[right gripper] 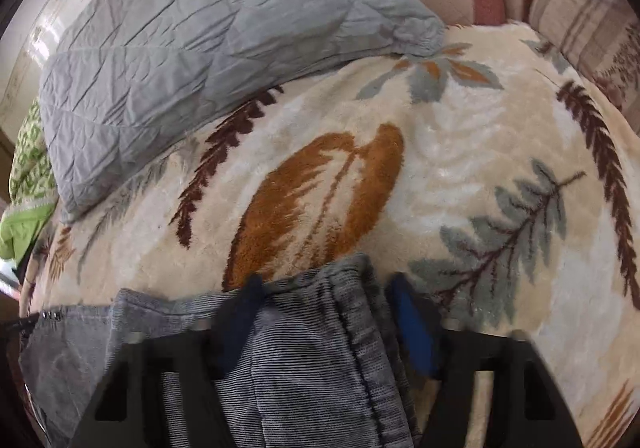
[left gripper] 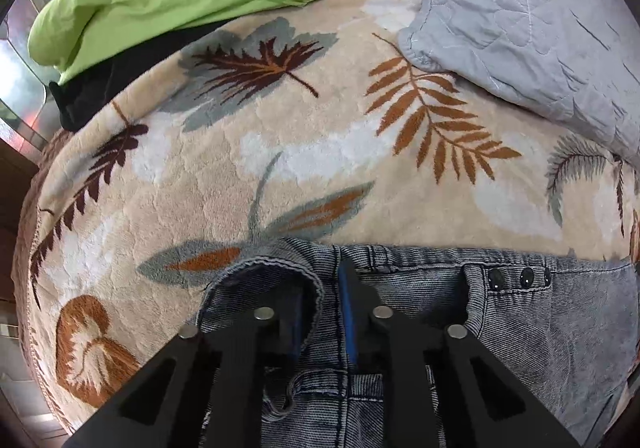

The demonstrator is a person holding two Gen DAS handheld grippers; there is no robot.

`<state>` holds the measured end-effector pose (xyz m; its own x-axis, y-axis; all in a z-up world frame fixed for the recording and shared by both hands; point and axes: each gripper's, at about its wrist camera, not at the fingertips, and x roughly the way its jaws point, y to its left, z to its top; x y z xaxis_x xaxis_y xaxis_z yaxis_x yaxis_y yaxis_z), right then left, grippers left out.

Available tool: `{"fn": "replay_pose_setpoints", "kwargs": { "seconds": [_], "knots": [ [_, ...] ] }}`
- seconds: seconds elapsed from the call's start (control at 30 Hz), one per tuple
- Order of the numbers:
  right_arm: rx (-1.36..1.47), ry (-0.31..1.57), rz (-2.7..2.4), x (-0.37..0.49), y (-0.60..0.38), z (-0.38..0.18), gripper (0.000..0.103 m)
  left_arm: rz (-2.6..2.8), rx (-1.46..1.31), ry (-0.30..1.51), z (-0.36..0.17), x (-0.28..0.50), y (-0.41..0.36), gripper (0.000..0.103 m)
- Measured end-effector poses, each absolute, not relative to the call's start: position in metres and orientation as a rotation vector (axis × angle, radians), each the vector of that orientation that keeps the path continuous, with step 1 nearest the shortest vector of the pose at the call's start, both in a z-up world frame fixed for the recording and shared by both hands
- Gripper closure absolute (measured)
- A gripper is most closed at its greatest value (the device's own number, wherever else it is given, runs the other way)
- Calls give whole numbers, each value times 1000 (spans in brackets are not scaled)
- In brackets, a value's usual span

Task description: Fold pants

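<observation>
Left claw (left gripper: 322,300) clenched on faded grey denim pants (left gripper: 540,312); right claw (right gripper: 324,312) half-closed around hem, unpinched. Could slip, dragging leaf-patterned fleece blanket (left gripper: 320,152).

I see washed grey-blue denim jeans (left gripper: 420,328) with fine ribbing at six o'clock. The fleece blanket (left gripper: 320,136) is cream with rust, maroon and grey-green leaves. At one o'clock lies a pale grey quilted pillow (left gripper: 520,8); at eleven, a lime-green cloth (left gripper: 160,4). My black claws carry blue pads (left gripper: 347,312).
</observation>
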<state>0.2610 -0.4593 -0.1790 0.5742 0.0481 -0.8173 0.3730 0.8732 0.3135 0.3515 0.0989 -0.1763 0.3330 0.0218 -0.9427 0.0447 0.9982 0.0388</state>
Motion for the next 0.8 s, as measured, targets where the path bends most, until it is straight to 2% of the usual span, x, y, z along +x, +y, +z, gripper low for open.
{"fn": "replay_pose_setpoints", "kwargs": {
  "seconds": [0.03,0.07,0.17,0.57,0.8],
  "knots": [
    [470,948,-212,261,-458,-178,66,-11,59,1223,-175,353,97,94],
    [452,945,-227,260,-457,-177,75,7,61,1211,-176,354,97,101],
    [451,928,-233,254,-456,-174,81,14,25,1161,-157,345,107,101],
    [573,673,-197,173,-453,-104,83,-92,-80,965,-56,273,136,101],
    [658,549,-178,107,-454,-80,83,-123,-118,905,-32,210,162,100]
  ]
}}
